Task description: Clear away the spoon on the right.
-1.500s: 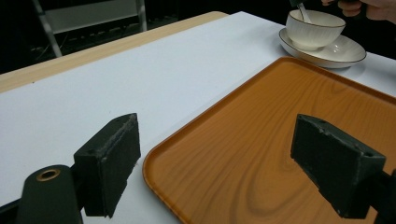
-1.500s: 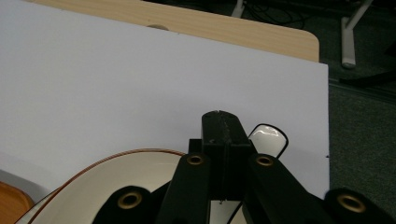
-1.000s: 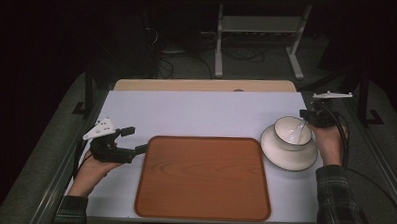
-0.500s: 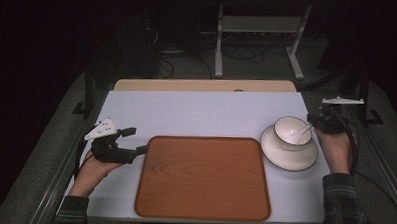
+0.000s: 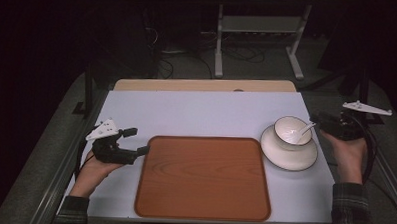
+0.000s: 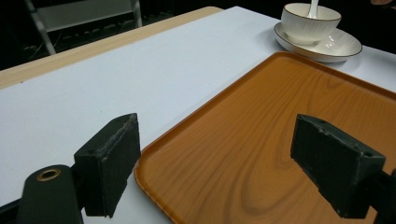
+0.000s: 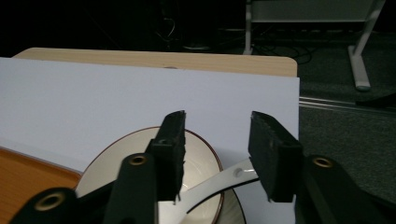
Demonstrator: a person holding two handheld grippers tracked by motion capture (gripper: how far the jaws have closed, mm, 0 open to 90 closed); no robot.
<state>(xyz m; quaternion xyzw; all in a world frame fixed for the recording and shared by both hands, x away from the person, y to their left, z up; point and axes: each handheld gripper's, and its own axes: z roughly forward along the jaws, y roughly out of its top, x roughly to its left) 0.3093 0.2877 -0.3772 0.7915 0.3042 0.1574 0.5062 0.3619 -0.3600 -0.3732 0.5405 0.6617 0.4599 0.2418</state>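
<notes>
Right gripper (image 7: 217, 158) jaws half open, just opened off spoon (image 7: 219, 184) handle; back away level, avoid nudging bowl (image 5: 289, 132). Left gripper (image 6: 233, 172) wide open, empty

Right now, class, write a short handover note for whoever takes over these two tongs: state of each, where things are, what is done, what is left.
Left tongs: open, nothing between them, resting at the left edge of the wooden tray.
Right tongs: jaws have just been opening; the spoon handle lies between them, pads off it.
Things: spoon rests in the bowl; bowl sits on the saucer, right of the tray.
Done: spoon placed in the bowl and let go.
Left: probably moving the bowl set onto the tray, which holds nothing.
</notes>
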